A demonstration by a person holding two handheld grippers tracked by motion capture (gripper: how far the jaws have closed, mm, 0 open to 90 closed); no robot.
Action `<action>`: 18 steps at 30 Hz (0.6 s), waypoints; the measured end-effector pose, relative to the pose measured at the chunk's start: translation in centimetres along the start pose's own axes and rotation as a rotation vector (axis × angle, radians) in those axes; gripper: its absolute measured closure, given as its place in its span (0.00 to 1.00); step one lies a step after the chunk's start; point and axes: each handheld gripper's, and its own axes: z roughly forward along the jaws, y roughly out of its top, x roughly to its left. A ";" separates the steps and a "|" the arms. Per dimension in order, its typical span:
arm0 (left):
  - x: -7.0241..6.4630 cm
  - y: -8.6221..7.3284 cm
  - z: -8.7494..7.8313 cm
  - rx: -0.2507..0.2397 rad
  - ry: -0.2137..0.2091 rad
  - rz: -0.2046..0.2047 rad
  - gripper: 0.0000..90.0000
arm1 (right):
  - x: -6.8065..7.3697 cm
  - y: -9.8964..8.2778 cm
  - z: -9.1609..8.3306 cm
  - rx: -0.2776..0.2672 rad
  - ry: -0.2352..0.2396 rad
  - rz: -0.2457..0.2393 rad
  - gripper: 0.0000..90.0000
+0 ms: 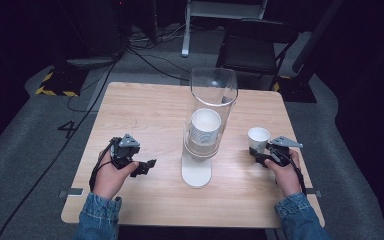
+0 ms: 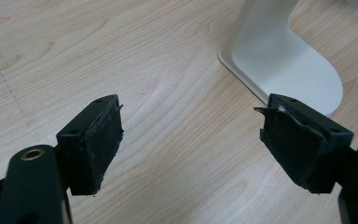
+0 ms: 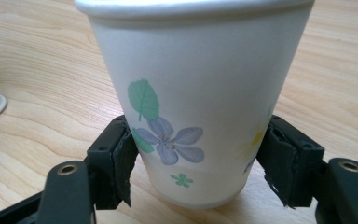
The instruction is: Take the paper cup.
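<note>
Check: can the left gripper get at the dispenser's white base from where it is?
Probably yes. The left gripper is open over bare table, and the white base lies just ahead with nothing between.

Light wooden table (image 1: 150, 107), with a clear cup dispenser's white base (image 1: 196, 172) mid-table and paper cup (image 1: 258, 137) to its right.

Light wood-grain rectangular table (image 1: 145, 107) on grey carpeted floor (image 1: 25, 150). Room beyond table dark, walls lost in blackness. Black folding chair (image 1: 254, 47) behind table's far right edge. White metal stand leg (image 1: 185, 30) farther back, centre. Black cables (image 1: 145, 55) trail across floor from far left toward table. Yellow-and-black hazard-striped plate (image 1: 55, 84) on floor at far left. Painted dark numeral "4" (image 1: 67, 128) on carpet left of table. Light falls mainly on tabletop.
</note>
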 end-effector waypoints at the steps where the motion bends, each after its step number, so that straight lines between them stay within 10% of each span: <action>1: 0.0 0.0 0.0 0.000 0.000 0.000 0.23 | 0.0 -0.1 0.2 0.000 0.004 0.001 0.36; 18: 0.0 0.0 0.2 0.006 -0.009 0.003 0.23 | 0.8 -0.7 0.8 0.068 0.000 0.010 0.18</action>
